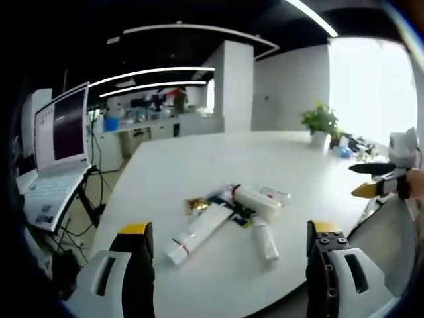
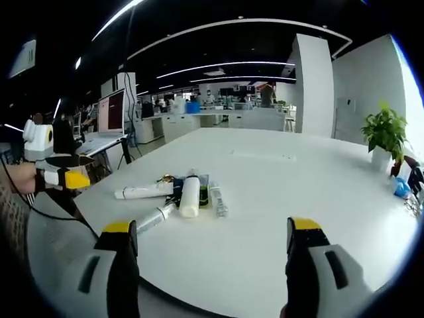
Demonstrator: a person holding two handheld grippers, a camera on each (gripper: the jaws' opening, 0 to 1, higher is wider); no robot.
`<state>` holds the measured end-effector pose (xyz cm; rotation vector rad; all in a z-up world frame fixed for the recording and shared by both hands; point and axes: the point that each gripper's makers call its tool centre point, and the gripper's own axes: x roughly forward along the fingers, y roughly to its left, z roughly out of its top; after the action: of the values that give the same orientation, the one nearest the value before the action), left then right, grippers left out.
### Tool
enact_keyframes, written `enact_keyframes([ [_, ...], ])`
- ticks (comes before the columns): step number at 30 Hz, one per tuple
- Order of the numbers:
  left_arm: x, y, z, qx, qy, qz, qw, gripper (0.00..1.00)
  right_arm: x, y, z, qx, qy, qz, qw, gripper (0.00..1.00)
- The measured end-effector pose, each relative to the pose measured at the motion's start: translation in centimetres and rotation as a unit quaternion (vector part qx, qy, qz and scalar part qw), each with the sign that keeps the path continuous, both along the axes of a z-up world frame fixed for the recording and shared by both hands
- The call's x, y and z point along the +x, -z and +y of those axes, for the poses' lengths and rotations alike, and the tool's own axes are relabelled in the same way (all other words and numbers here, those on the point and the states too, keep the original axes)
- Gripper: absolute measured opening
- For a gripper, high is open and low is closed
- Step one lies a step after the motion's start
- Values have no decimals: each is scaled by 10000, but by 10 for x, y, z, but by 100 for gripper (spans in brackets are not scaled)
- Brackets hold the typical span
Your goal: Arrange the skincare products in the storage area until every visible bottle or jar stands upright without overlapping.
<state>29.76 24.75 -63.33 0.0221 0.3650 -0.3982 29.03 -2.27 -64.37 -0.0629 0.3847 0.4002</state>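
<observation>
Clearly both grippers' jaws stand open, empty; ahead between them, tubes (image 1: 197, 233) lie heaped on the worktop (image 1: 199, 165). Lift the topmost white bottle (image 2: 189, 195) first.

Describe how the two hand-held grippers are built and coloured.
The left hand-held gripper has two black jaws with yellow tips and pale grey side shells with a slot each. The right hand-held gripper is built the same. Seen from the other side, its jaws are black with a yellow tip.

An open-plan office; long white meeting table (image 2: 278, 199), open laptop (image 1: 56, 156), potted plant (image 2: 384, 136), curved ceiling light strips (image 2: 225, 26).
</observation>
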Motion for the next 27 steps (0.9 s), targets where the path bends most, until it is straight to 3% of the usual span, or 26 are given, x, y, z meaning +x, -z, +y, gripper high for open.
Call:
enact_keyframes([
  [13,-1,0,-5,23,160,-18,9999,94,12,10,12,-210,-480,387,9979,90],
  [27,-1,0,-6,18,201,-54,9998,94,48,22,29,-391,-1016,840,9905,85],
])
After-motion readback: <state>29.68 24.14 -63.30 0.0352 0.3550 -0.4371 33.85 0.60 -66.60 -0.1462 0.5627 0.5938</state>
